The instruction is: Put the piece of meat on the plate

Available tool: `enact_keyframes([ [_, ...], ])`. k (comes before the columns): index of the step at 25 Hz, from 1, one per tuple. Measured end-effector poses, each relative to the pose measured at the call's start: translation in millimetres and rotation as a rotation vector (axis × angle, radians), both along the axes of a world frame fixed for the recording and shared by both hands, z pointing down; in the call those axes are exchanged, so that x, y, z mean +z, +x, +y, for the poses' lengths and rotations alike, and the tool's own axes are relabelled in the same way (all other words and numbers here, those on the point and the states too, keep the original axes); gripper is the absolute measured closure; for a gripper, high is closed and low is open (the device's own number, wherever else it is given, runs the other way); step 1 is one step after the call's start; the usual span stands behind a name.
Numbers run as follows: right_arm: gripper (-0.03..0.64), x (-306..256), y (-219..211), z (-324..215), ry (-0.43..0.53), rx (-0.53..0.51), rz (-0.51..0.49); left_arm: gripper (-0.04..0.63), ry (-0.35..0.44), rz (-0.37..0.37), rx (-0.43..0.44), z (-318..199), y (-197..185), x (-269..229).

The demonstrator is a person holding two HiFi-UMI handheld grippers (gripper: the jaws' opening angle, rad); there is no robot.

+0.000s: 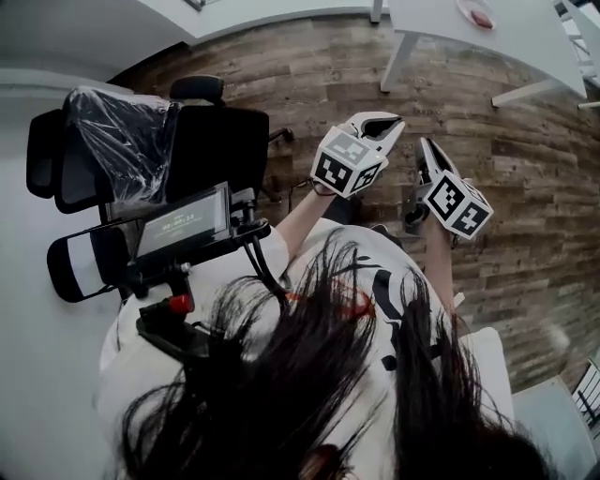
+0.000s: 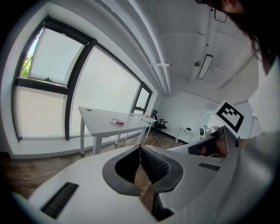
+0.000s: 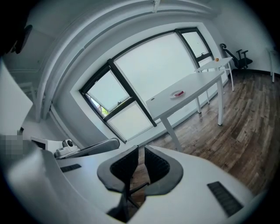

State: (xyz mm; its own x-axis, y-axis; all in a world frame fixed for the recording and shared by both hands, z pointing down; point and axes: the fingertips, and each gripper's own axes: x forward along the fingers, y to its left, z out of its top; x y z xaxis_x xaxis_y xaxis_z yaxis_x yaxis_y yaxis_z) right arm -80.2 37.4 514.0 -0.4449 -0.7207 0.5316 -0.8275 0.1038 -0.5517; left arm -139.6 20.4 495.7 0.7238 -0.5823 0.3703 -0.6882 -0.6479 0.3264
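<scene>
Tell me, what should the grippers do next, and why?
Probably move closer to the white table first. It stands far off across the wooden floor, and the small red thing on it is out of reach. The left gripper and right gripper both have their jaws closed with nothing between them.

Open floor ahead, chair crowding the left

Bare wooden floor (image 1: 525, 159) lay open between the person and the white table (image 1: 487, 47) ahead. The table's slanted legs (image 1: 398, 61) stood at its near edge, and its top was free around the plate (image 1: 478, 16). A black office chair (image 1: 216, 141) blocked the left side, near the left gripper (image 1: 386, 122). To the right of the right gripper (image 1: 425, 145) the floor was open.
</scene>
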Motion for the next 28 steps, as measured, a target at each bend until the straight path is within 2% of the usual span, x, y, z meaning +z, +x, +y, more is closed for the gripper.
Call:
enact_keyframes([
  [2, 0.565, -1, -4, 22, 0.018, -0.011, 0.008, 0.589, 0.018, 0.006, -0.011, 23, -5, -2],
  [5, 0.565, -3, 9, 61, 0.034, -0.013, 0.013, 0.589, 0.03, 0.003, -0.009, 64, 6, -4],
  [18, 0.565, -8, 128, 176, 0.078, 0.01, -0.027, 0.589, 0.059, -0.038, 0.033, 187, 124, -7],
  [28, 0.565, -22, 135, 178, 0.133, -0.006, -0.04, 0.589, 0.105, -0.048, 0.028, 190, 134, -20],
])
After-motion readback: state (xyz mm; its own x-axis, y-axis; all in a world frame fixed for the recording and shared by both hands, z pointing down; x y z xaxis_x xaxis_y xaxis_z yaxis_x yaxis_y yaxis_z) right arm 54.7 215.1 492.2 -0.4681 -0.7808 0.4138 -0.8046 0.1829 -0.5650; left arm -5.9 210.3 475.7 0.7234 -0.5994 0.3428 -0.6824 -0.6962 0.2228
